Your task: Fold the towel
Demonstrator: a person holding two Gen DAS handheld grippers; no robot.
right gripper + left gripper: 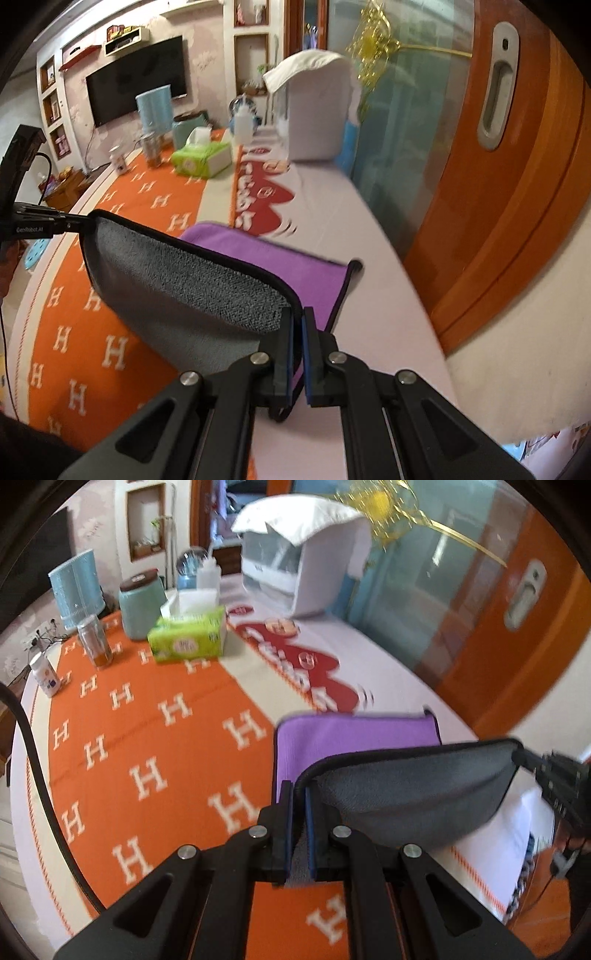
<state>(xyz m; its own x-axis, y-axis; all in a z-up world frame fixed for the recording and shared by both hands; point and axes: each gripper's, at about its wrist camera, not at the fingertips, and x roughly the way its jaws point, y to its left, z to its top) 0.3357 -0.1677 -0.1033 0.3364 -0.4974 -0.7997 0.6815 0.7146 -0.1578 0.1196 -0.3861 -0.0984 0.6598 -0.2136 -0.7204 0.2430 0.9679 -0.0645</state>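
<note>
L tool (299,827) & R tool (297,354) clamped on towel (207,288) corners, TV (136,83) only in R view

The orange cloth (147,746) lies bare left of the towel (354,734). Obstacles stand at the far end: tissue box (188,637), jar (94,640), canister (142,603), white appliance (306,557). The door (509,184) bounds the right side.
</note>
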